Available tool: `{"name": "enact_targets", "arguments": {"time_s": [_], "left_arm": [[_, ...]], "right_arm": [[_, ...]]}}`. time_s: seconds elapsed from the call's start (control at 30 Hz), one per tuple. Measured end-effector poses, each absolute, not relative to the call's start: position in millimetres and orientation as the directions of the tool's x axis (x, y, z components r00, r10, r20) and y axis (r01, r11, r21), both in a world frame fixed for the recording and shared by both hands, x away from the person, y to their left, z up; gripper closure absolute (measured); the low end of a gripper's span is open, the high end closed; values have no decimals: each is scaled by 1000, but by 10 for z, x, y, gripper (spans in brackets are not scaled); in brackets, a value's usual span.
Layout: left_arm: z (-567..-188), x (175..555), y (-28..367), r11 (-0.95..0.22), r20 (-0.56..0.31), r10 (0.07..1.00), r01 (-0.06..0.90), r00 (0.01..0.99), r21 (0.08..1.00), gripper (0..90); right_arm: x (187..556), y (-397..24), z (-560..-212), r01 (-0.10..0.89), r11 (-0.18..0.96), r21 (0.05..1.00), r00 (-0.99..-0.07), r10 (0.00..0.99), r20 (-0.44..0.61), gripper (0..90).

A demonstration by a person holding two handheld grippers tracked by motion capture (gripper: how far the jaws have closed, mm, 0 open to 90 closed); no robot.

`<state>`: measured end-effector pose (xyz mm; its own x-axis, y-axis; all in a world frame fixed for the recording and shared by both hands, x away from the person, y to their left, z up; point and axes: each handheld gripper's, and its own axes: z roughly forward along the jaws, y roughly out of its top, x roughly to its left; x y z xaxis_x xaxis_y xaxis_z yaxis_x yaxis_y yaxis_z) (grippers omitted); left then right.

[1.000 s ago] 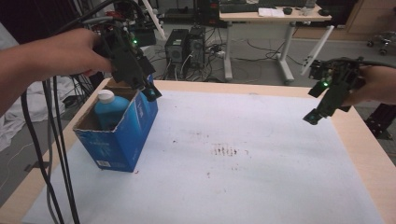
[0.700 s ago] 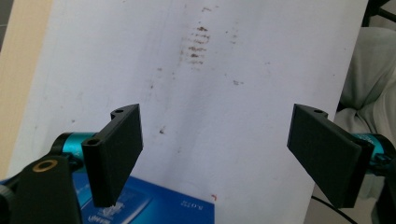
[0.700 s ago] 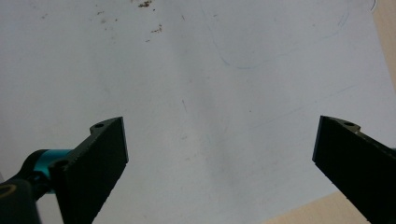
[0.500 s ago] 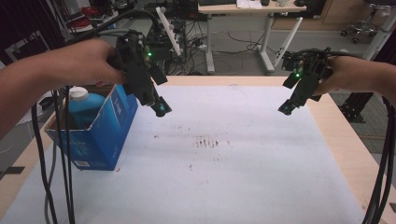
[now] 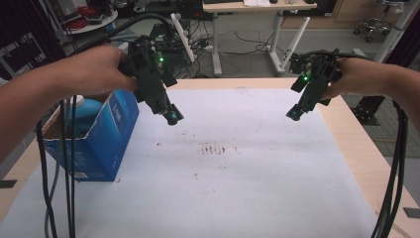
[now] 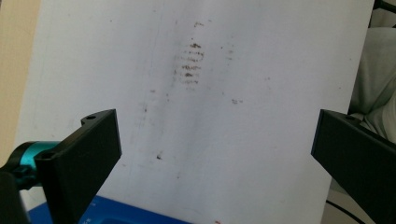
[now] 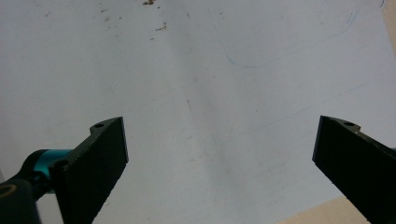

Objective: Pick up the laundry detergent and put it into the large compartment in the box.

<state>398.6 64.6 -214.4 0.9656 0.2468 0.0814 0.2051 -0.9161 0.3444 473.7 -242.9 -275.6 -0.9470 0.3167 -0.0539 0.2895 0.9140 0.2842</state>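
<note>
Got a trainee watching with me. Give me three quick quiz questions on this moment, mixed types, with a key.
1. True or false: the left gripper is shut on the bottle.
2. Where does the bottle stand? A) on the white sheet B) inside the blue box C) between the right gripper's jaws
3. Fill in: the brown smudges lie near the sheet's ____.

Key: 1 false, both grippers hang open and empty above the sheet; 2 B; 3 middle.
</note>
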Motion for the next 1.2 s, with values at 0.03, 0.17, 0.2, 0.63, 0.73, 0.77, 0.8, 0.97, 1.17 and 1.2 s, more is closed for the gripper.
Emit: {"name": "enact_targets", "arguments": {"time_s": [0.03,0.17,0.2,0.63,0.73,0.77,0.8,0.97,1.17,1.2], "left_arm": [[-2145,3993,623,-913,86,250,205,964,354,16],[-2172,4038,513,-903,68,247,204,967,379,16],[-2187,4049,479,-903,62,244,204,968,379,16],[-2385,4147,155,-927,67,222,189,973,325,16],[-2415,4164,130,-927,64,225,193,972,321,16],[-2426,4167,122,-929,66,223,192,973,316,16],[-2437,4165,114,-930,64,225,195,972,312,16],[-2492,4153,85,-936,59,216,189,975,297,16],[-2558,4155,96,-936,48,221,198,974,292,16],[-2565,4161,105,-937,47,221,199,974,288,16]], "right_arm": [[4731,-2427,-2756,291,914,282,-946,318,-54,24],[4720,-2424,-2764,289,915,283,-948,315,-51,24],[4720,-2427,-2768,286,916,282,-948,313,-52,24],[4687,-2498,-2807,291,914,283,-947,317,-49,24],[4679,-2497,-2815,289,915,282,-948,314,-47,24],[4672,-2497,-2819,292,915,279,-947,317,-47,24],[4669,-2495,-2826,293,914,281,-947,318,-47,24],[4658,-2487,-2847,286,916,282,-949,311,-49,24],[4643,-2455,-2869,289,916,277,-949,312,-42,24],[4646,-2451,-2870,286,919,272,-950,308,-43,24]]}}
